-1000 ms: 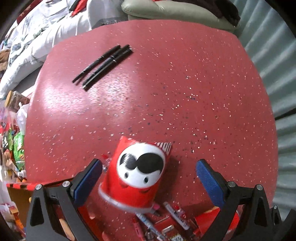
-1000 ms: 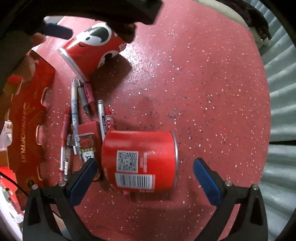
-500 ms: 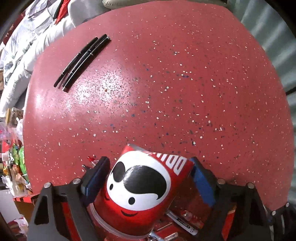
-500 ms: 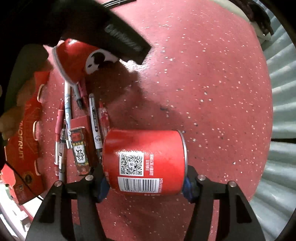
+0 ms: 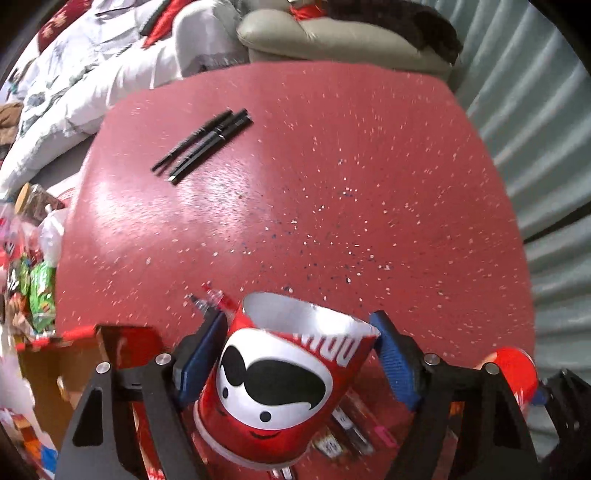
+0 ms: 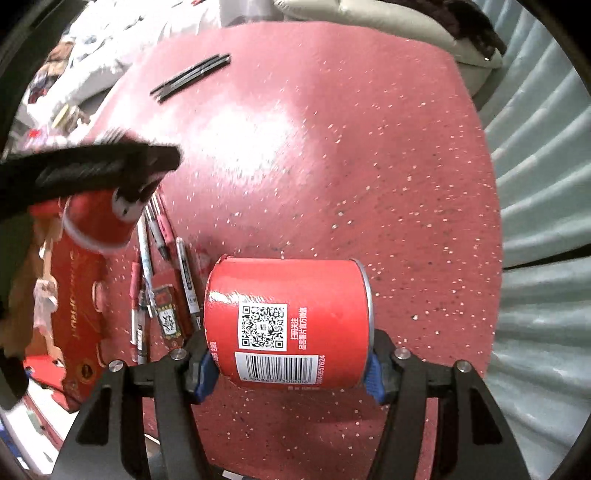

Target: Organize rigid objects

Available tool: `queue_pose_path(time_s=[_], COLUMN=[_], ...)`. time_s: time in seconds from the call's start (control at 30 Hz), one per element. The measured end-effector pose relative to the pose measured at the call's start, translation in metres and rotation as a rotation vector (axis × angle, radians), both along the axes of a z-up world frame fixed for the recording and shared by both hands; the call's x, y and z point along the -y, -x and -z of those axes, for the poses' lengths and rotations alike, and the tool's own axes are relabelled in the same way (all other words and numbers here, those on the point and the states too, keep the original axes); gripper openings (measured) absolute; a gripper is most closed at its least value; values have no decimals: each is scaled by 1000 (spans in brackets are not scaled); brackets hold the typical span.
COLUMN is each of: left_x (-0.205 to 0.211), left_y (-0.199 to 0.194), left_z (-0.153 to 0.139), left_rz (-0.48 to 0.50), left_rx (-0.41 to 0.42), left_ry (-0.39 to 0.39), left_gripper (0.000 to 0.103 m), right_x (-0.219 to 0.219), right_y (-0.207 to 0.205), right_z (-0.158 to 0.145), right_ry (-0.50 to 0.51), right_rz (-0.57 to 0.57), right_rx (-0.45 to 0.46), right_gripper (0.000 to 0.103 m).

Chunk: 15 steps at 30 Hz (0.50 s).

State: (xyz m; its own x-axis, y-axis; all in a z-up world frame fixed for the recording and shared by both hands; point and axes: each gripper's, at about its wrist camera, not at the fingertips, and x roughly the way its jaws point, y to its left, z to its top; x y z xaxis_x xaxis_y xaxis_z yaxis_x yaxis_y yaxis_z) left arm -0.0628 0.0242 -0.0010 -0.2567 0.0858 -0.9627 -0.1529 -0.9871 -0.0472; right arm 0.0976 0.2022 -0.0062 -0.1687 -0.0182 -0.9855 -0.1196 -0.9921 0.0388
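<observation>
My left gripper is shut on a red can with a cartoon face and holds it lifted, open white end pointing away; this can also shows in the right wrist view. My right gripper is shut on a red can with a barcode and QR code, held on its side above the red speckled table. Several pens and a small red card lie on the table left of it.
Black pens lie together at the table's far left. A red cardboard box stands at the left edge. A bed with white bedding and a beige armchair are beyond the table. A corrugated wall is on the right.
Both grippers closed on their cans and lifted them off the table. The left gripper tilted up, so the far table and the room came into view.
</observation>
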Motion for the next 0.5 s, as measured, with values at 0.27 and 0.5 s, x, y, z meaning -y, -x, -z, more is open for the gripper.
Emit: queue_pose_path(time_s=[0.27,0.5], left_x=[29,59], left_y=[-34,-66], left_z=[-38,-54], left_rz=[-133,-183], left_rx=[-56,-79], left_ry=[-57,-126], left_gripper=[68,48], right_x=[14,36], right_y=[1,5], right_z=[-24,-44], right_ry=[4,-9], right_rz=[33,13], right_rx=[-62,-92], right_gripper=[66,66])
